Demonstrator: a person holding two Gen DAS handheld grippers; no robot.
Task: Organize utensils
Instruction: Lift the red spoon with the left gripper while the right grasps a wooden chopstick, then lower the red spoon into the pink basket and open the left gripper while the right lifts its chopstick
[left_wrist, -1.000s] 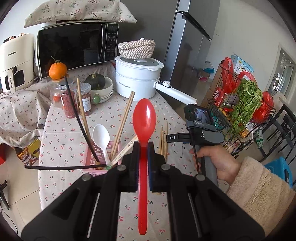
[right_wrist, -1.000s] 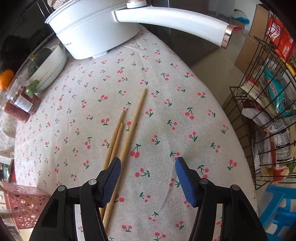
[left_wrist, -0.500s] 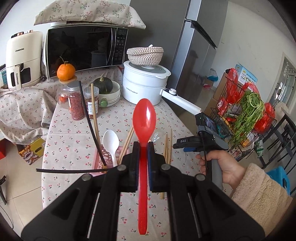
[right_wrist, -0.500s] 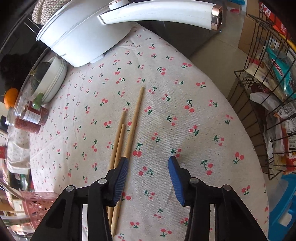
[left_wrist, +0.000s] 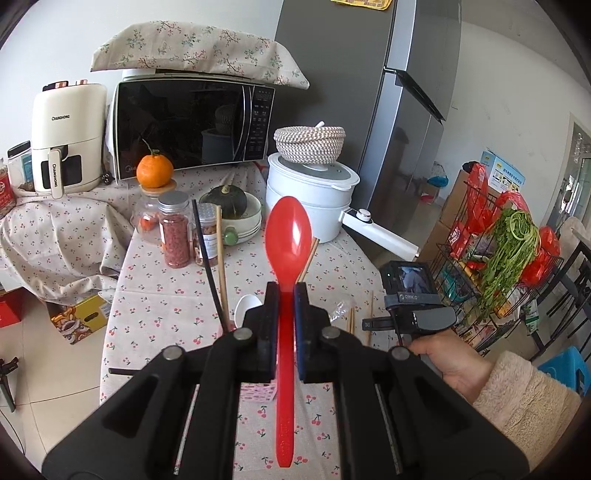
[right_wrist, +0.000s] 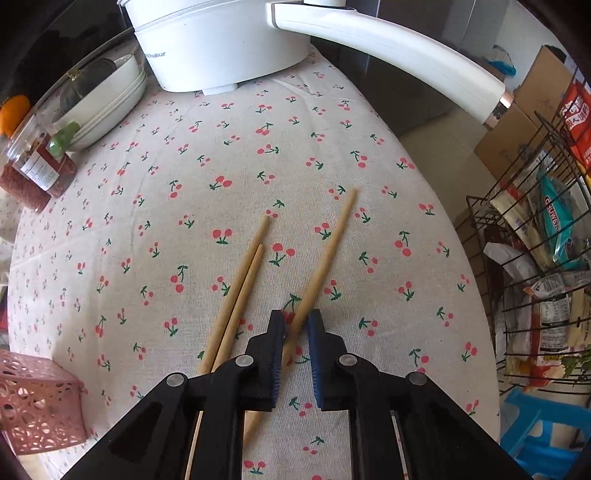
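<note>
While the left gripper (left_wrist: 285, 291) clamps a red spoon (left_wrist: 288, 236) by its handle, bowl upward, above the pink basket (right_wrist: 35, 402), the right gripper (right_wrist: 295, 325) sits low on the cherry-print tablecloth (right_wrist: 184, 192), well right of that basket. Its blue pads (right_wrist: 314, 332) stand narrow around one wooden chopstick (right_wrist: 325, 251); whether they actually pinch it I cannot tell. Two more chopsticks (right_wrist: 240, 280) lie side by side between the basket and the gripped one.
</note>
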